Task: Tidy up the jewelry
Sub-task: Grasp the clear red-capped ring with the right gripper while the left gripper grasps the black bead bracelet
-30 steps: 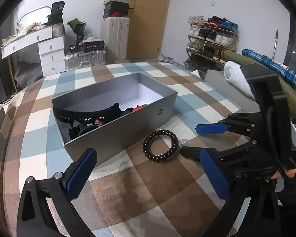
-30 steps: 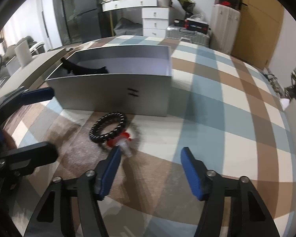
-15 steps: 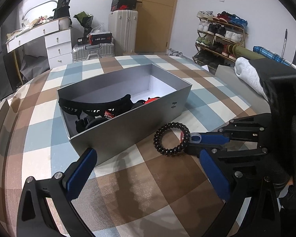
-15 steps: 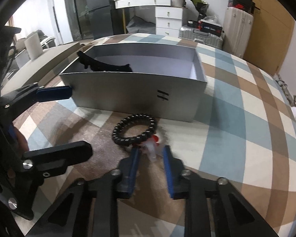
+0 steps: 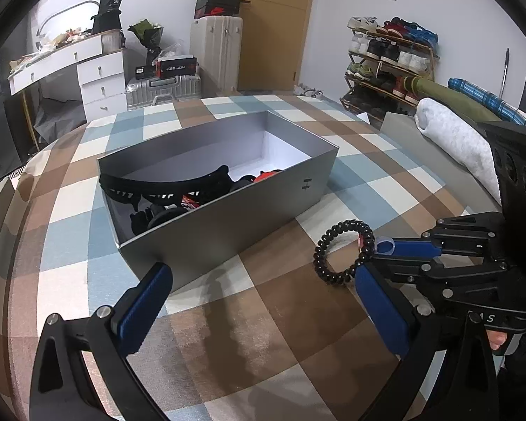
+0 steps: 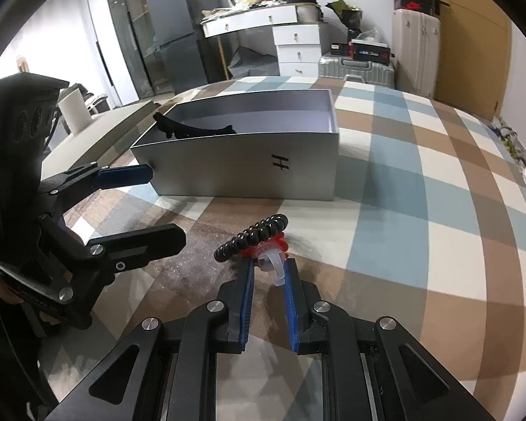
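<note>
A black beaded bracelet [image 5: 343,251] with a red and clear plastic tag [image 6: 271,261] hangs lifted off the checked tablecloth. My right gripper [image 6: 267,273] is shut on the clear tag and holds the bracelet [image 6: 252,236] tilted up, in front of the grey box's near wall. The open grey box [image 5: 228,217] holds a black headband [image 5: 164,184] and other dark and red accessories. My left gripper [image 5: 263,301] is open and empty, low over the cloth near the box's front corner; it also shows in the right wrist view [image 6: 157,207].
The checked cloth [image 6: 420,189] covers the whole table. A rolled white towel [image 5: 452,140] lies at the right edge. Drawers, suitcases and a shoe rack stand behind the table.
My right gripper closed on the bracelet's tag and lifted it off the cloth, tilting the bracelet up. The left gripper stayed open and rose a little.
</note>
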{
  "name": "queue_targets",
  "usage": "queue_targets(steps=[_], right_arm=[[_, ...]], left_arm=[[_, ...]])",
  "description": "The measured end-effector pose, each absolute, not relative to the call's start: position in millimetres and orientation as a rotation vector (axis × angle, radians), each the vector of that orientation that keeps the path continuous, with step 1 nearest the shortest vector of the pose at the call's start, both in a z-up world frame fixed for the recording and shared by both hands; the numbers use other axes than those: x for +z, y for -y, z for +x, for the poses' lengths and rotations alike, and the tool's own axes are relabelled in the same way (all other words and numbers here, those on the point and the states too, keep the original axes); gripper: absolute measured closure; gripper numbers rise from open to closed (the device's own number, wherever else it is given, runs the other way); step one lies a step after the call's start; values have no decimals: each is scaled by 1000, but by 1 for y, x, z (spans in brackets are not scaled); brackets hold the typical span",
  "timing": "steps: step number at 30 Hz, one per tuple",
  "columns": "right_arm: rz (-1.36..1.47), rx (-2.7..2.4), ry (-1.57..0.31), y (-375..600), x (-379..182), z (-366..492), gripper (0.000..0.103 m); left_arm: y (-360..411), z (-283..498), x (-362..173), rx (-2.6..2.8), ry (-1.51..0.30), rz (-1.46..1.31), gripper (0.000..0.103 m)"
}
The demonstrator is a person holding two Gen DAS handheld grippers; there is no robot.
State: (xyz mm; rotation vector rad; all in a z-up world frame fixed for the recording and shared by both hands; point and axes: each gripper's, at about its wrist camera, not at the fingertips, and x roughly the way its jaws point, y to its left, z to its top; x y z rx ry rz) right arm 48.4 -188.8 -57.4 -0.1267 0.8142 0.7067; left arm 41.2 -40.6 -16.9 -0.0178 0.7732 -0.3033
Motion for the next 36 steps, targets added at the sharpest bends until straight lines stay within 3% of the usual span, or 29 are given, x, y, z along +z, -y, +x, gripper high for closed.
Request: queue_targets(steps=[8, 15, 36], right_arm=[[-152, 729, -804, 181, -57, 37, 87], [-160, 729, -798, 180, -55, 38, 87], [-248, 701, -866, 191, -62, 21, 87]], left_arm=[[53, 37, -16, -392, -777, 4, 2], [63, 35, -16, -452, -792, 44, 24], [72, 56, -32, -362, -923, 78, 24]])
